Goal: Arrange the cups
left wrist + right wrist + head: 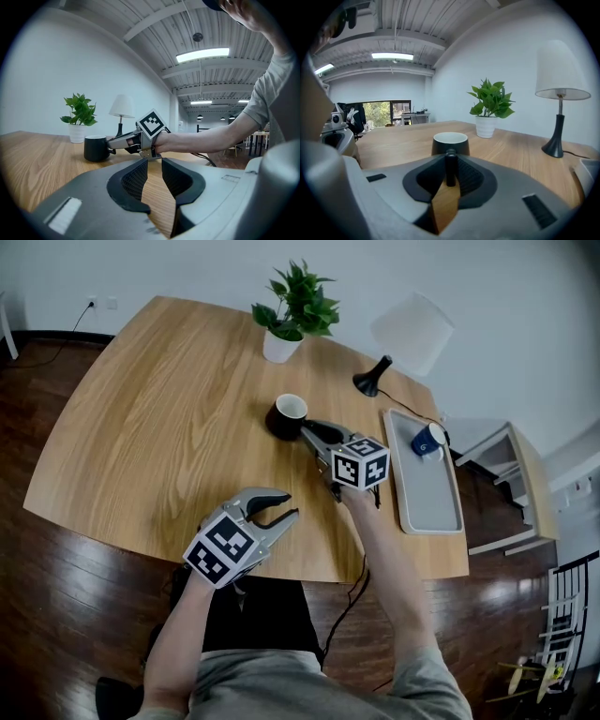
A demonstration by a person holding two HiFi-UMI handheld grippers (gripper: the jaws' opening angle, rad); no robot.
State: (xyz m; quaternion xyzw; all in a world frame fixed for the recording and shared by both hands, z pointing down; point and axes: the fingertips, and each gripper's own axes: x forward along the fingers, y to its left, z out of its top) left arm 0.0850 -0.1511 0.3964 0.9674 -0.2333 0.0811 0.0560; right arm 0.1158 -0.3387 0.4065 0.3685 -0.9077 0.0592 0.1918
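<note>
A black cup (pixel 288 415) with a white inside stands upright near the middle of the wooden table (pixel 159 427). My right gripper (pixel 307 431) is shut on its handle, which shows as a black bar between the jaws in the right gripper view (pixel 450 169), with the cup's body (pixel 450 142) just beyond. A blue cup (pixel 427 440) lies on its side at the far end of a grey tray (pixel 429 498) on the right. My left gripper (pixel 279 506) hovers open and empty near the table's front edge, pointing toward the black cup (pixel 96 147).
A potted plant (pixel 293 310) and a white-shaded lamp (pixel 403 338) stand at the table's far edge behind the cup. A low wooden shelf (pixel 514 486) sits on the floor to the right of the table. The lamp's cord runs past the tray.
</note>
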